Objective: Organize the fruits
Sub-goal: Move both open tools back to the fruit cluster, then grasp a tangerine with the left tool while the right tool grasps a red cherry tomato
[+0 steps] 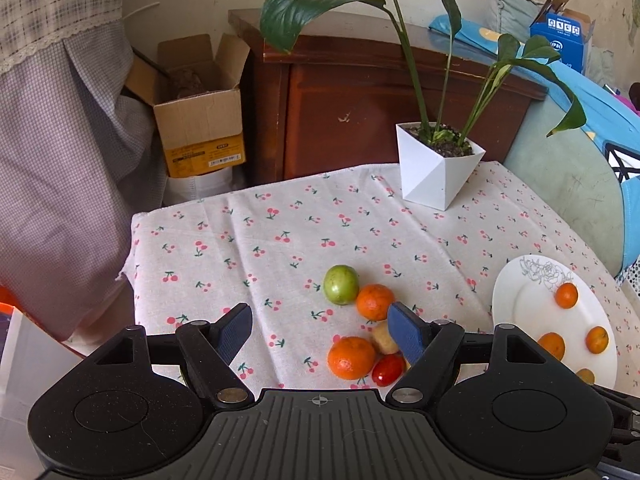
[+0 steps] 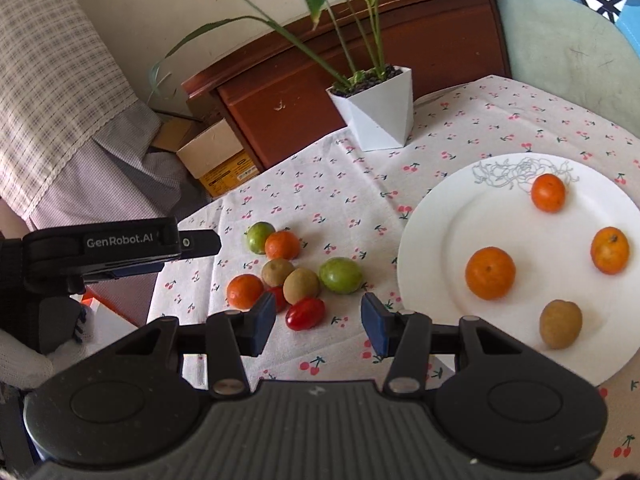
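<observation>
A cluster of loose fruit lies on the cherry-print cloth: oranges, green fruits, brown fruits and red tomatoes. A white plate to the right holds three oranges and a brown fruit. My right gripper is open and empty, above the red tomato. My left gripper is open and empty, above the cluster, with an orange between its fingers' line of sight. The plate also shows in the left wrist view.
A white pot with a tall plant stands at the table's back. A dark wooden cabinet and a cardboard box are behind the table. A green cushion lies to the right. The left gripper's body shows at the left.
</observation>
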Motion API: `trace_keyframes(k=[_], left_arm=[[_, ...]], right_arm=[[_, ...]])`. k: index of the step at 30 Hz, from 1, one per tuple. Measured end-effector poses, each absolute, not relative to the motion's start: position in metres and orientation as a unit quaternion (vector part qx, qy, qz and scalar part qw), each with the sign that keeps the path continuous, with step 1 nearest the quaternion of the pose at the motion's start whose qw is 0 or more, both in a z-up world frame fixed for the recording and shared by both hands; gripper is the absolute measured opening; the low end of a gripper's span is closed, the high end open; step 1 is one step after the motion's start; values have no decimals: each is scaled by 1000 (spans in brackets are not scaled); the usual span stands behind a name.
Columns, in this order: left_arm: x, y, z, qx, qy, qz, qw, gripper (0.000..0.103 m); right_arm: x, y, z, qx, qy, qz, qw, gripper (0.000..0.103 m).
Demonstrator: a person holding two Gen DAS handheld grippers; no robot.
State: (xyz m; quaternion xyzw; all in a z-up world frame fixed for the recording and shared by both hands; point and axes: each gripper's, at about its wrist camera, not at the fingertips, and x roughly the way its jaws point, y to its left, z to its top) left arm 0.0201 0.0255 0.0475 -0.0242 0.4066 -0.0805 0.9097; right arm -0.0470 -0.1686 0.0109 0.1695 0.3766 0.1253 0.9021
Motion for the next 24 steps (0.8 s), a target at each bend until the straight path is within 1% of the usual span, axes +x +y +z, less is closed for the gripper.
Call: trace_keyframes(k=[8,16,17,18,21,24], left_arm=[[21,31,23,-18,439,-82,894,74],[20,29,14,-25,442,-92,892,72],[20,29,15,-30,440,-94,893,71],[21,29,14,-34,439,-95,893,68],[22,28,12,-38,440,-100,891,66],[22,26,9,-42,442,-104,890,65]], right_arm=[[-41,-141,-3,100,382,134,909,49],[-35,-136,-9,81,378,129,913,48],[-35,-136,-10,81,378,126,914,47],[-34,-136,-11,81,376,125,915,46],[-34,-135,-13,75,367,124,919,43],[-34,-132,-14,68,363,130,920,36]])
